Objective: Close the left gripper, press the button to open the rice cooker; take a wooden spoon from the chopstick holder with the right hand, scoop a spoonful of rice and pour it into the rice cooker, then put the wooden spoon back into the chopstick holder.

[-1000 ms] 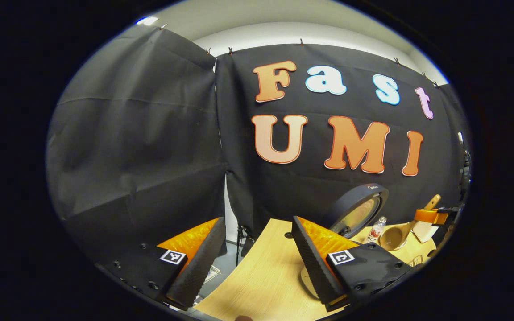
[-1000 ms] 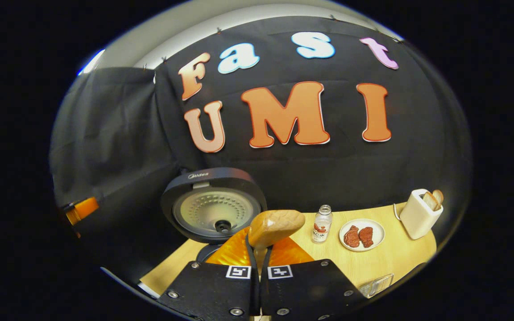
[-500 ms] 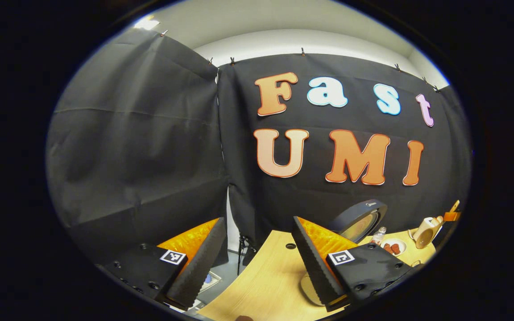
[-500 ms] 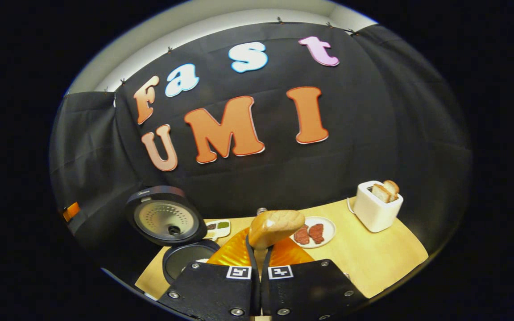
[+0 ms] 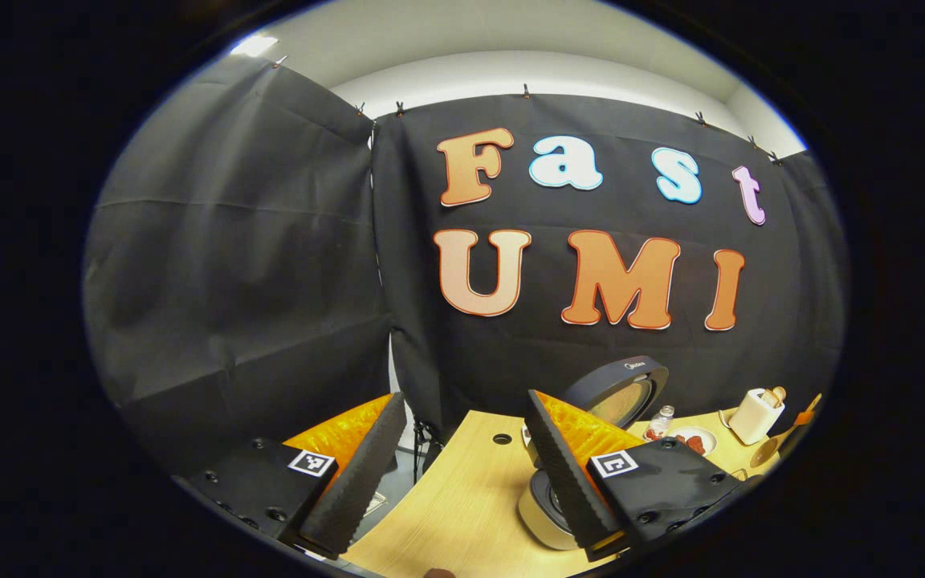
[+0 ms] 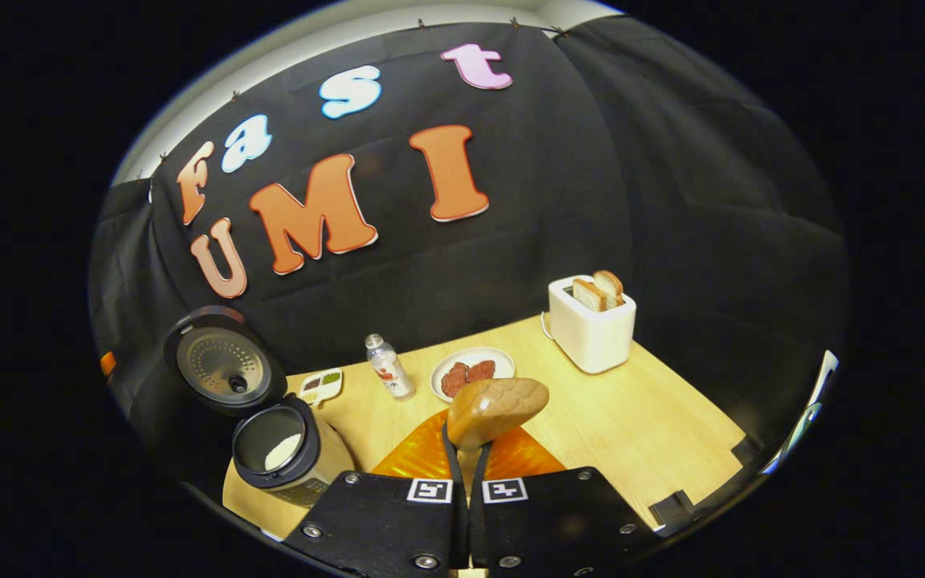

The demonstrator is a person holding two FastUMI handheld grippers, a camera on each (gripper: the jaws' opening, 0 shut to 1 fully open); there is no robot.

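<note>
right gripper [image 6: 469, 449] of mine is clamped on the wooden spoon [image 6: 497, 408], whose handle is hidden between the fingers; only the back of the bowl shows, so i cannot tell what it carries. left gripper [image 5: 462, 461] hangs wide apart, holding nothing. its right finger [image 5: 571, 470] covers part of the rice cooker [image 6: 290, 453], which stands lid up at the table [image 6: 655, 433] edge with white rice inside. beyond it sit a small sauce dish [image 6: 320, 387], a bottle [image 6: 389, 368], a plate of meat [image 6: 472, 372] and a toaster [image 6: 591, 325] with bread.
</note>
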